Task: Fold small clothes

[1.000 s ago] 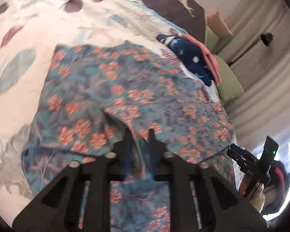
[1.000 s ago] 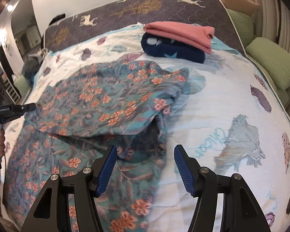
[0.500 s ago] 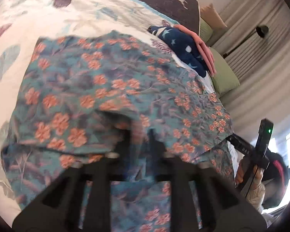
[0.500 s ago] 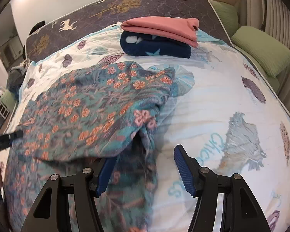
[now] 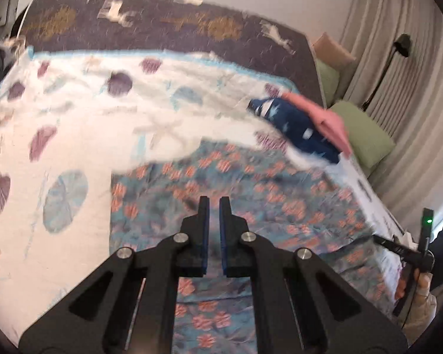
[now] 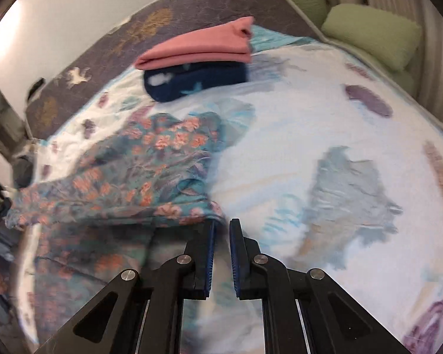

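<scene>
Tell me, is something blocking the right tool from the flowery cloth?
Nothing visible is. The right tool sits right at the edge of the flowery cloth. Its jaws have just been closing, and whether cloth is pinched between them is unclear. The folded pile lies farther back, out of the way.

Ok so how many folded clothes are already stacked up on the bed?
2, in one stack at the far side of the bed: a folded pink garment on top of a folded navy garment. Another piece hidden beneath them cannot be ruled out.
</scene>
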A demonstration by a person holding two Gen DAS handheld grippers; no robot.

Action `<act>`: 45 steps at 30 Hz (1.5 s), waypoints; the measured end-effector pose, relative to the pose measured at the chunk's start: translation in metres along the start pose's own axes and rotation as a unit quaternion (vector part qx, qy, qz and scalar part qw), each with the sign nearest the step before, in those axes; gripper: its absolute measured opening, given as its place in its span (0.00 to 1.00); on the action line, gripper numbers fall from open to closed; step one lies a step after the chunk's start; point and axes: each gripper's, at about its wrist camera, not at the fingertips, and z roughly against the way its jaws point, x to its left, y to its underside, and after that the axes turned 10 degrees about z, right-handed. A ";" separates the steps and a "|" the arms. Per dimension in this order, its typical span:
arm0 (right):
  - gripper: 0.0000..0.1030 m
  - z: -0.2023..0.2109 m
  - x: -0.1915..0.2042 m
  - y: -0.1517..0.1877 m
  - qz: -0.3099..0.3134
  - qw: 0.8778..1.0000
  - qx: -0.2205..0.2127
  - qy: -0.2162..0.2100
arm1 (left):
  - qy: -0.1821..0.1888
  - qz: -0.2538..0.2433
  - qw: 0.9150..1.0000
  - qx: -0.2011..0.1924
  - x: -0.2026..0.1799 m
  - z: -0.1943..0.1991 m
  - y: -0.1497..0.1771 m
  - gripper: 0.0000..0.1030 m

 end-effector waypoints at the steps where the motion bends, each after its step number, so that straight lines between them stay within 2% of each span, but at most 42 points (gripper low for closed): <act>1: 0.10 0.001 -0.001 0.001 0.005 1.000 0.002 0.018 | -0.001 0.010 1.000 0.010 0.004 -0.007 0.003 0.07; 4: 0.10 0.003 -0.008 0.003 -0.004 1.000 0.006 -0.003 | 0.008 0.058 0.997 0.049 0.025 -0.029 0.014 0.07; 6: 0.14 0.008 -0.011 0.001 -0.006 1.000 0.003 -0.014 | 0.022 0.086 0.994 0.069 0.034 -0.038 0.020 0.10; 7: 0.17 0.011 -0.011 -0.001 -0.003 1.000 -0.003 -0.019 | 0.027 0.095 0.992 0.077 0.036 -0.042 0.022 0.20; 8: 0.21 0.015 -0.010 -0.003 0.002 1.000 -0.009 -0.021 | 0.031 0.103 0.991 0.083 0.037 -0.045 0.024 0.36; 10: 0.26 0.018 -0.008 -0.006 0.010 1.000 -0.017 -0.023 | 0.036 0.107 0.990 0.090 0.036 -0.052 0.024 0.54; 14: 0.46 0.018 0.006 -0.011 0.031 0.998 -0.029 -0.038 | 0.031 0.097 0.989 0.106 0.025 -0.068 0.027 0.55; 15: 0.48 0.016 0.009 -0.012 0.037 0.998 -0.028 -0.040 | 0.034 0.093 0.989 0.108 0.021 -0.072 0.028 0.55; 16: 0.48 0.013 0.012 -0.012 0.043 0.998 -0.026 -0.039 | 0.039 0.089 0.990 0.107 0.018 -0.074 0.029 0.35; 17: 0.48 0.010 0.016 -0.012 0.048 0.998 -0.021 -0.037 | 0.051 0.087 0.988 0.115 0.013 -0.076 0.028 0.07; 18: 0.48 0.007 0.017 -0.012 0.048 0.998 -0.018 -0.037 | 0.062 0.093 0.987 0.118 0.010 -0.074 0.024 0.03; 20: 0.48 0.004 0.019 -0.011 0.045 0.998 -0.013 -0.042 | 0.068 0.089 0.990 0.080 0.004 -0.054 0.013 0.04; 21: 0.48 0.004 0.018 -0.010 0.042 0.998 -0.013 -0.043 | 0.059 0.070 0.995 0.046 0.000 -0.035 0.004 0.04; 23: 0.48 0.005 0.016 -0.010 0.043 0.998 -0.016 -0.043 | 0.052 0.054 0.997 0.023 0.000 -0.017 -0.007 0.04; 25: 0.48 0.005 0.015 -0.010 0.045 0.998 -0.015 -0.039 | 0.010 0.038 0.999 0.005 0.007 -0.009 -0.014 0.04; 26: 0.49 0.005 0.014 -0.010 0.046 0.998 -0.014 -0.039 | -0.008 0.037 0.999 0.005 0.013 -0.010 -0.014 0.04; 29: 0.54 -0.002 0.017 -0.009 0.046 0.997 -0.005 -0.054 | -0.012 0.056 0.998 0.040 0.034 -0.026 -0.006 0.04; 30: 0.54 -0.005 0.019 -0.008 0.048 0.997 -0.003 -0.053 | -0.032 0.062 0.996 0.049 0.038 -0.033 -0.001 0.05; 31: 0.54 -0.007 0.021 -0.008 0.051 0.997 -0.001 -0.051 | -0.054 0.067 0.995 0.055 0.041 -0.036 0.003 0.12; 32: 0.54 -0.008 0.024 -0.008 0.056 0.997 -0.001 -0.048 | -0.072 0.071 0.993 0.057 0.042 -0.037 0.005 0.28; 34: 0.54 -0.009 0.028 -0.008 0.062 0.997 -0.004 -0.046 | -0.101 0.081 0.991 0.040 0.039 -0.031 0.007 0.42; 35: 0.54 -0.008 0.029 -0.009 0.066 0.997 -0.005 -0.046 | -0.106 0.078 0.991 0.023 0.033 -0.026 0.004 0.43; 37: 0.54 -0.008 0.030 -0.009 0.069 0.997 -0.007 -0.045 | -0.086 0.053 0.995 0.005 0.005 -0.020 -0.005 0.45; 39: 0.54 -0.007 0.030 -0.009 0.074 0.996 -0.011 -0.045 | -0.038 0.014 0.999 0.024 -0.036 -0.028 -0.012 0.52; 42: 0.51 -0.006 0.033 -0.007 0.079 0.996 -0.020 -0.048 | 0.022 -0.048 0.996 0.067 -0.111 -0.055 -0.012 0.54; 44: 0.40 -0.007 0.034 -0.007 0.083 0.995 -0.025 -0.052 | 0.056 -0.092 0.990 0.094 -0.161 -0.078 -0.005 0.54; 45: 0.30 -0.008 0.035 -0.007 0.083 0.995 -0.026 -0.056 | 0.070 -0.115 0.985 0.109 -0.189 -0.093 -0.001 0.54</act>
